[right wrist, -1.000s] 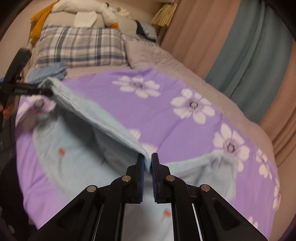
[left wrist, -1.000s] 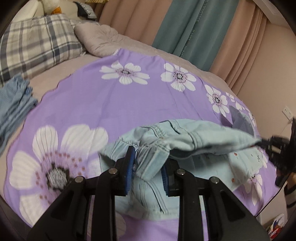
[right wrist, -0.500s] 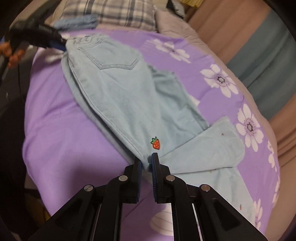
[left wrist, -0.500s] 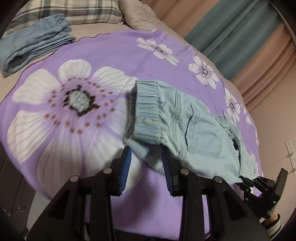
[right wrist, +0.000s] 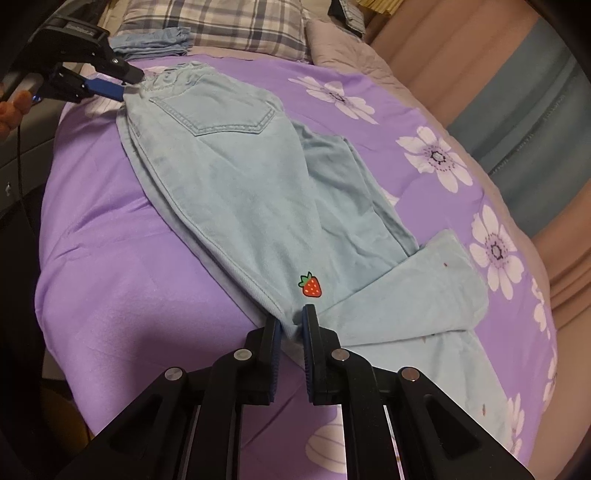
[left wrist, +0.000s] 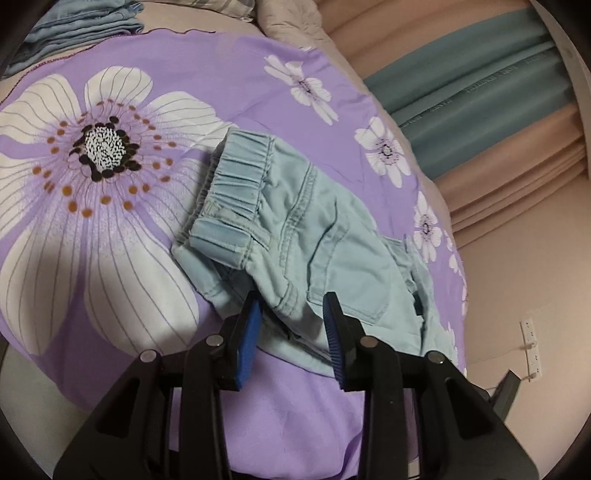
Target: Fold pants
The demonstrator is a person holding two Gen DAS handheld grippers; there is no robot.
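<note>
Light blue denim pants lie on the purple flowered sheet, one half laid over the other, back pocket up. A strawberry patch shows on the upper leg. My right gripper is shut on the folded leg edge just below that patch. My left gripper has the elastic waistband's near corner bunched between its blue pads, and its jaws are closing on it. The right wrist view shows the left gripper pinching the waist at the far left. A lower leg spreads out to the right.
A stack of folded blue garments lies beyond the sheet near a plaid pillow and a grey pillow. Teal and pink curtains hang past the bed's far side. The bed's near edge drops away on the left.
A second ago the pants hung stretched in the air between both grippers. Both grippers came down and the pants now rest flat on the sheet. Little has moved in the last half second.
</note>
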